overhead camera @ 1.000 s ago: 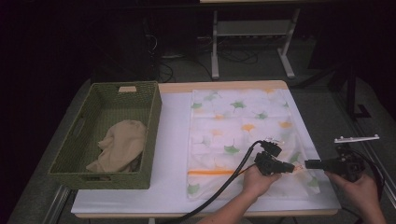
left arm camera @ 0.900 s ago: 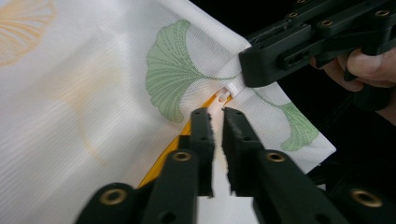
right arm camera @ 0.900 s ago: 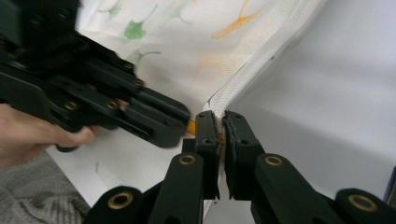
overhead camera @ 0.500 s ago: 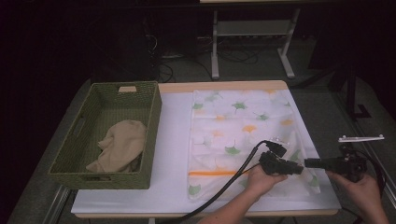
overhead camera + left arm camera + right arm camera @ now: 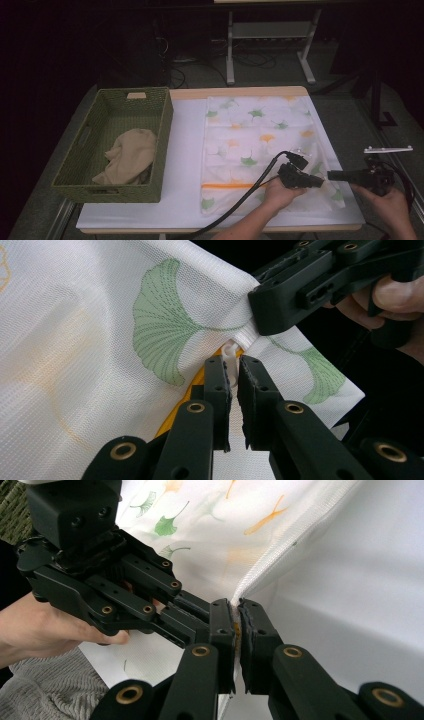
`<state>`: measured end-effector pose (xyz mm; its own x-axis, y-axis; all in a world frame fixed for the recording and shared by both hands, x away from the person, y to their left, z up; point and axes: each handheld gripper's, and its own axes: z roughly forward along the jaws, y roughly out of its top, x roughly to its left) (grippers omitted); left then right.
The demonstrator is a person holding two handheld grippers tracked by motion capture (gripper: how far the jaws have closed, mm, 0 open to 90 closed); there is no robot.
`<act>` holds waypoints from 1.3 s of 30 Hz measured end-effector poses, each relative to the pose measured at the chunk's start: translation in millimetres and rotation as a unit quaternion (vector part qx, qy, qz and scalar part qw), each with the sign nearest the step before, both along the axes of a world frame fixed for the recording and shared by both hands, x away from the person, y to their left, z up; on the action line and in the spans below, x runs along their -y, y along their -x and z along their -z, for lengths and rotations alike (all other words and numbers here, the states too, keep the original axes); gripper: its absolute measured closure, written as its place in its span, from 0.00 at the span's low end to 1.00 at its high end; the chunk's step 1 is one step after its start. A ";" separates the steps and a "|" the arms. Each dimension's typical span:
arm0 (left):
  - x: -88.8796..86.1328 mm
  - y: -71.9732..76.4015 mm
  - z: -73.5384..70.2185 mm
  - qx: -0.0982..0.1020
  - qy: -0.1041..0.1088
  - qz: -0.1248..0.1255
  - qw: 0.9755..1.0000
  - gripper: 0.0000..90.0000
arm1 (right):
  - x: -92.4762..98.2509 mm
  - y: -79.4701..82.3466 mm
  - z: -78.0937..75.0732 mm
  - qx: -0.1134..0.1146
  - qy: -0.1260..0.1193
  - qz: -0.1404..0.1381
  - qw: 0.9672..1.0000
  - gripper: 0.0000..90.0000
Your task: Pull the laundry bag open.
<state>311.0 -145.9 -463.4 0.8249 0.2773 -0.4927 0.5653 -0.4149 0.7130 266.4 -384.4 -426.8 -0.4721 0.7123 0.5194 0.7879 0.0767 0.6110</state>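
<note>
A white mesh bag (image 5: 255, 130) printed with green and orange leaves lies flat on the table, with an orange zipper (image 5: 227, 186) near its front end. At the bag's near right corner, my left gripper (image 5: 234, 362) has just been closing and is now shut on the small white zipper pull (image 5: 229, 346). My right gripper (image 5: 236, 605) is shut on the bag's white edge seam (image 5: 260, 570) right beside it. In the high view the left gripper (image 5: 320, 182) and right gripper (image 5: 331, 175) meet tip to tip at that corner.
A green woven basket (image 5: 165, 120) stands at the table's left and holds a crumpled beige cloth (image 5: 127, 155). The white table top (image 5: 185, 165) shows between basket and bag. A black cable (image 5: 250, 192) trails from the left gripper across the bag's front.
</note>
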 end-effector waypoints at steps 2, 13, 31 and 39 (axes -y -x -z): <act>-0.3 -0.4 0.2 -0.003 0.002 0.003 1.000 0.92 | 0.3 0.3 0.2 0.000 -0.001 0.000 1.000 0.94; -0.6 0.3 -1.5 0.001 0.003 -0.012 1.000 0.68 | -1.0 2.0 -3.7 0.008 -0.023 -0.010 1.000 0.94; 0.9 1.5 -0.5 -0.004 -0.009 -0.005 1.000 1.00 | 0.5 2.3 -0.4 -0.001 0.003 -0.001 1.000 0.94; 4.2 3.5 0.1 0.009 -0.011 -0.009 1.000 0.72 | 0.4 3.7 -3.7 0.007 -0.024 -0.010 1.000 0.94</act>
